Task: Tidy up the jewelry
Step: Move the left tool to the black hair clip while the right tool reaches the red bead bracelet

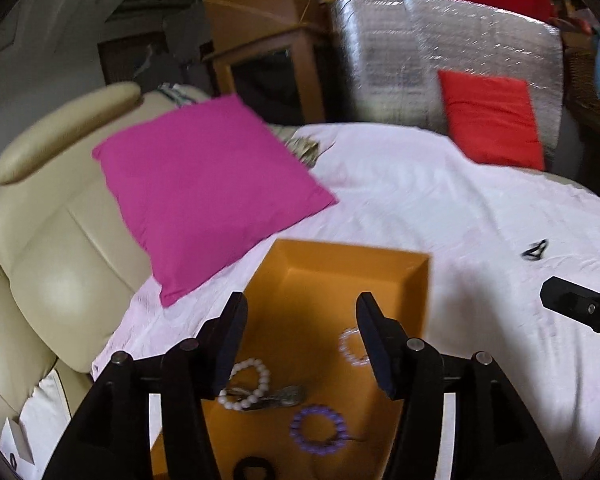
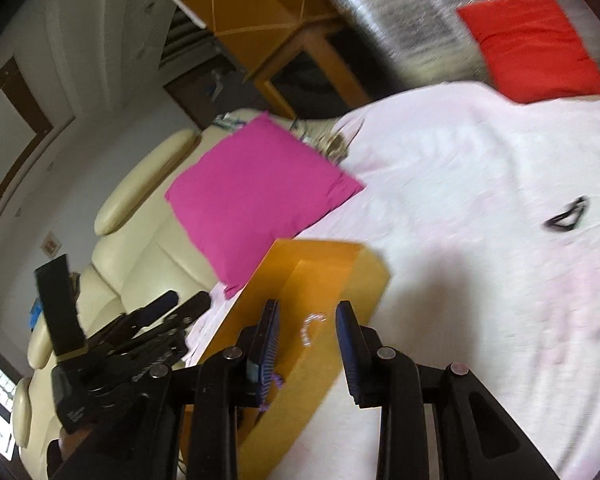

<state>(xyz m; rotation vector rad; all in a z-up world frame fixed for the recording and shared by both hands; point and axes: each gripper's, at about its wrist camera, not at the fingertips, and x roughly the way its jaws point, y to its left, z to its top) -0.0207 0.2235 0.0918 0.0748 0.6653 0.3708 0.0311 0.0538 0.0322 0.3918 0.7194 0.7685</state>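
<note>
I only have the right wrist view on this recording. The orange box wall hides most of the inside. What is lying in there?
Observer: The left wrist view looks down into the orange box: a white bead bracelet, a purple bead bracelet and a clear bead bracelet.
Operator: Anything else inside?
Observer: A black loop at the near end, cut off by the frame edge.
Operator: Does the left gripper hold anything?
Observer: No. The left gripper stands open over the box, with nothing between its fingers.
</note>
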